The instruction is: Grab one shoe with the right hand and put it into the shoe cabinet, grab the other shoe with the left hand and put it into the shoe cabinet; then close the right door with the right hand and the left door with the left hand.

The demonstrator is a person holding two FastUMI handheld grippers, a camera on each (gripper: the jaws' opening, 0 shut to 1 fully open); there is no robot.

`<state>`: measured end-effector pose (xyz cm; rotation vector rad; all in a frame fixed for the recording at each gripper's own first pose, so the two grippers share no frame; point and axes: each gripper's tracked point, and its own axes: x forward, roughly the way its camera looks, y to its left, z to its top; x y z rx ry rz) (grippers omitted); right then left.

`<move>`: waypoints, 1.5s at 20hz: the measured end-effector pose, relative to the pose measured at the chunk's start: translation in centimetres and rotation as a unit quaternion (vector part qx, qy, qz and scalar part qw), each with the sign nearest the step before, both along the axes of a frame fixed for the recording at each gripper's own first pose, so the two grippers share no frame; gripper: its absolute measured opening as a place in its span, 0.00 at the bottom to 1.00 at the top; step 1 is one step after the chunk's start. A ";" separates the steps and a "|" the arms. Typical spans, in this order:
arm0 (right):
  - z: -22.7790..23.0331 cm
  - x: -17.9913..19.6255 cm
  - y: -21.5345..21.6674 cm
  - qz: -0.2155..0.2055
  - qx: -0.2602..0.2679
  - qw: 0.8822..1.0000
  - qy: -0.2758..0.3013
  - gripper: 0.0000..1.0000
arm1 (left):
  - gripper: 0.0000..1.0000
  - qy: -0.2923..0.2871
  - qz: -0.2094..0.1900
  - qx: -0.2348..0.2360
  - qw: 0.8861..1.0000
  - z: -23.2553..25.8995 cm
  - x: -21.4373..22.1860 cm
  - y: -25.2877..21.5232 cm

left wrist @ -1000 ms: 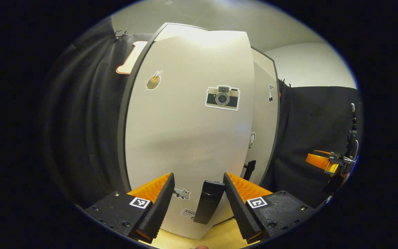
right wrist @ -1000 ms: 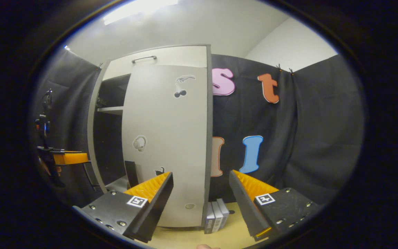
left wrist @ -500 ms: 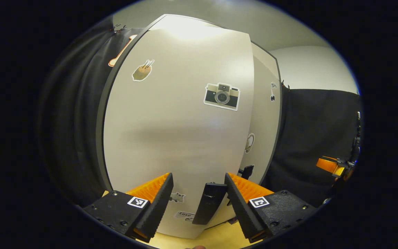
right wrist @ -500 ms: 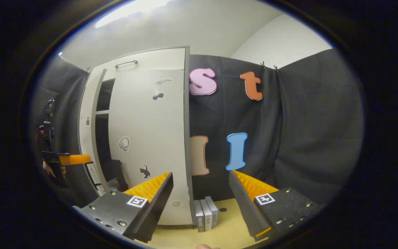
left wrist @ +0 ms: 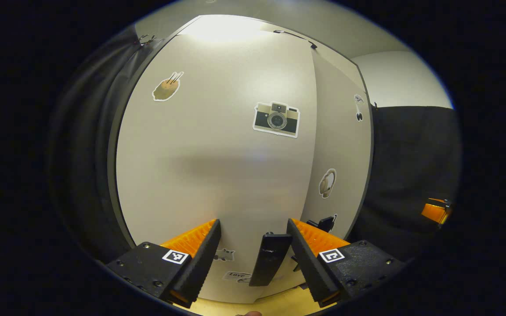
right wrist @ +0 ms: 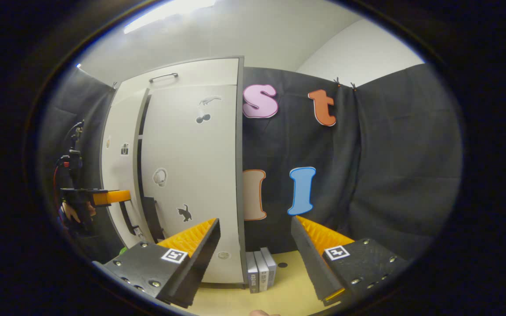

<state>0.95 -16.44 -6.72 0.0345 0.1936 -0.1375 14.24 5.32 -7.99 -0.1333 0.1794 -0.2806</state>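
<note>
The white shoe cabinet (right wrist: 200, 72) stands against the booth wall, and the shoes are hidden behind its doors. In the left gripper view the left door (left wrist: 209, 149), with a camera sticker, is very close. Its black handle (left wrist: 270, 259) stands between the fingers of my open left gripper (left wrist: 253, 228), nearer the right finger. The right door (left wrist: 341, 149) lies flush beside it. In the right gripper view the right door (right wrist: 191, 175) is shut and the left door (right wrist: 119, 175) leaves a thin dark gap. My right gripper (right wrist: 255, 224) is open and holds nothing, off to the door's right.
Three small grey boxes (right wrist: 262, 272) stand on the yellow floor (right wrist: 279, 294) at the cabinet's right foot. The left gripper (right wrist: 103, 197) and the hand (right wrist: 75, 213) holding it are at the left door. The right gripper (left wrist: 435, 210) shows far right.
The left door has swung inward until only a thin gap remains, with my left gripper following it. The right gripper stays open, back from the shut right door.
</note>
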 end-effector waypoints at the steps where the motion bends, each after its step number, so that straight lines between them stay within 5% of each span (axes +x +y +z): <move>1: 0.1 0.0 -0.1 -0.001 0.000 1.000 -0.001 0.93 | 0.93 -0.002 0.002 0.001 1.000 0.0 0.1 0.0; 20: 0.0 0.5 3.1 0.033 0.012 0.999 -0.005 0.98 | 0.94 0.004 0.020 -0.006 1.000 -0.9 0.6 -0.7; 30: 5.1 -0.2 5.7 0.049 0.033 0.997 -0.052 0.94 | 0.94 -0.041 0.043 0.042 0.997 7.0 -6.9 0.1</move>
